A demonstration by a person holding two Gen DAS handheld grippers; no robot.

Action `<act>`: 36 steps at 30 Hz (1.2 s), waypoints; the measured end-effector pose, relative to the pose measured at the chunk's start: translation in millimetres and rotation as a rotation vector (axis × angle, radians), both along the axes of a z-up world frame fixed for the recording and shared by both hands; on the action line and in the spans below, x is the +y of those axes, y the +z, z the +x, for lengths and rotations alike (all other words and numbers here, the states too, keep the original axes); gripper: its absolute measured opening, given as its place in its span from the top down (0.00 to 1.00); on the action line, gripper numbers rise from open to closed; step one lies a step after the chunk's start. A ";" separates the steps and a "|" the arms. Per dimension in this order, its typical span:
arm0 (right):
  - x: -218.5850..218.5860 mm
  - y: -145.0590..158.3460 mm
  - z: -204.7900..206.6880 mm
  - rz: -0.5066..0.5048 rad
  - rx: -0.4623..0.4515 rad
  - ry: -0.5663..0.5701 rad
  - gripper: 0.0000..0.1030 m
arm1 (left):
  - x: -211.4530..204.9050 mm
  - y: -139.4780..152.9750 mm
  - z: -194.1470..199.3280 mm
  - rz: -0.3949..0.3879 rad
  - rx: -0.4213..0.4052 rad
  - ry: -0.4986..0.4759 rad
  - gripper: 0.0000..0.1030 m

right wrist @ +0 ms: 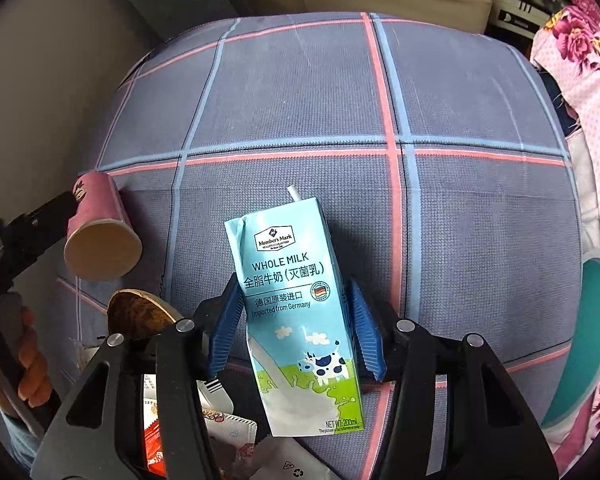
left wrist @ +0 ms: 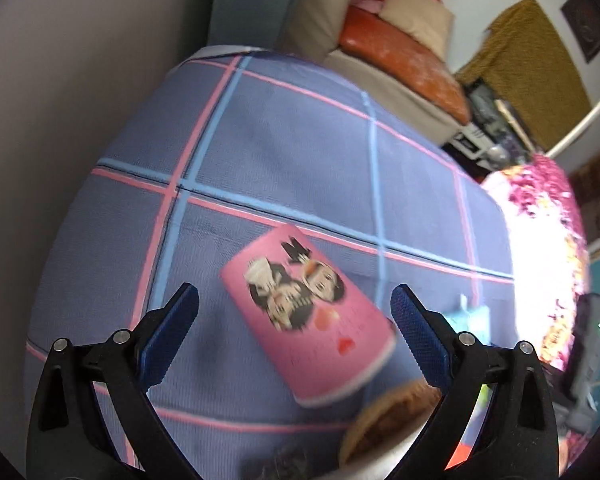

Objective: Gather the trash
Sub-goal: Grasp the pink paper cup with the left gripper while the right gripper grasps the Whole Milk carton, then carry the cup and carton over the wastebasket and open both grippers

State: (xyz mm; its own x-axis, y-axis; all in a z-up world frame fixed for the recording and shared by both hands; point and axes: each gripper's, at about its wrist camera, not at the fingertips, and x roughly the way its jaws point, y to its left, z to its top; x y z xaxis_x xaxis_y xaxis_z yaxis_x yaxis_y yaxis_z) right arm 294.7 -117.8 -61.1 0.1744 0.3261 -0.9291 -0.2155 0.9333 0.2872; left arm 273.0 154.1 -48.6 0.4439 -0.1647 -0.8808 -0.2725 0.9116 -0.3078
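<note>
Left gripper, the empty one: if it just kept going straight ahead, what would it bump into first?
Most likely the pink paper cup, lying tilted between the open jaws of the left gripper. The frame is blurred, so depth is unsure; past it is the plaid bedsheet.

Plaid bedspread (right wrist: pixel 300 100), orange cushion (left wrist: pixel 404 64), grey wall (left wrist: pixel 80 60)

Bed (right wrist: pixel 480 240): covered with a blue-grey sheet (left wrist: pixel 300 152) crossed by pink and light-blue stripes in a wide check. At the near edge lie a round brown paper bowl (right wrist: pixel 140 314), a white plastic fork (right wrist: pixel 216 394) and printed wrappers (right wrist: pixel 232 436). A pink floral quilt (right wrist: pixel 580 64) lies along the right side.
</note>
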 end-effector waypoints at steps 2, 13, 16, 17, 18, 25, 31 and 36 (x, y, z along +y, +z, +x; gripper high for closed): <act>-2.3 -1.5 -2.6 0.002 0.008 0.008 0.50 | -1.8 -8.4 3.4 0.008 0.022 -0.004 0.06; -9.5 -6.8 -21.5 -0.013 0.015 0.020 0.40 | -13.7 -20.9 5.2 -0.011 0.036 -0.079 0.24; -9.2 -14.1 -21.4 -0.013 0.017 0.014 0.44 | -21.6 -16.0 2.3 0.046 0.020 -0.113 0.28; -9.1 -12.8 -22.5 -0.018 -0.002 0.016 0.50 | -23.8 -14.6 -0.5 0.071 0.014 -0.124 0.28; -9.0 -12.4 -23.1 -0.021 -0.008 0.018 0.50 | -24.6 -13.7 -3.2 0.089 0.011 -0.130 0.29; -26.9 10.1 -30.0 0.041 -0.064 -0.032 0.51 | -24.1 10.2 -19.1 0.170 -0.038 -0.130 0.34; -46.7 33.4 -42.3 0.087 -0.104 -0.067 0.51 | -35.1 46.3 -39.1 0.209 -0.109 -0.134 0.34; -73.9 52.0 -59.4 0.111 -0.145 -0.106 0.51 | -65.9 79.4 -56.0 0.221 -0.176 -0.195 0.34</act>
